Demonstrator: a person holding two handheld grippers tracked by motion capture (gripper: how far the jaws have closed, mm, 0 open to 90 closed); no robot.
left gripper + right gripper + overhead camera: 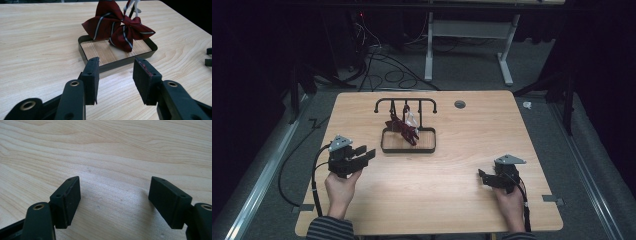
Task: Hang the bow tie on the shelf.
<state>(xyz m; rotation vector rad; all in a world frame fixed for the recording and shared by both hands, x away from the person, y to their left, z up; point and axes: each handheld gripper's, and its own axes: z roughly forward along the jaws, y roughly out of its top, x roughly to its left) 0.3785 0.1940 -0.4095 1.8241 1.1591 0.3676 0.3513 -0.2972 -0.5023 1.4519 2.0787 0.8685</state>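
A dark red striped bow tie (402,129) hangs from a black rack (405,104) over the rack's black-rimmed tray (408,149) in the middle of the wooden table. In the left gripper view the bow tie (120,25) hangs over the tray (117,63) just beyond the jaws. My left gripper (366,153) is at the tray's left, open, with nothing between its pads; the same gripper (115,75) points at the tray's near rim. My right gripper (482,177) rests low at the table's right front, open and empty; its view has my gripper (113,195) over bare wood.
The table (462,135) has a round cable hole (460,104) at the back right. Cables lie on the floor behind the table, by a white desk frame (467,45). The other gripper's jaw tips (209,56) show at the right edge of the left gripper view.
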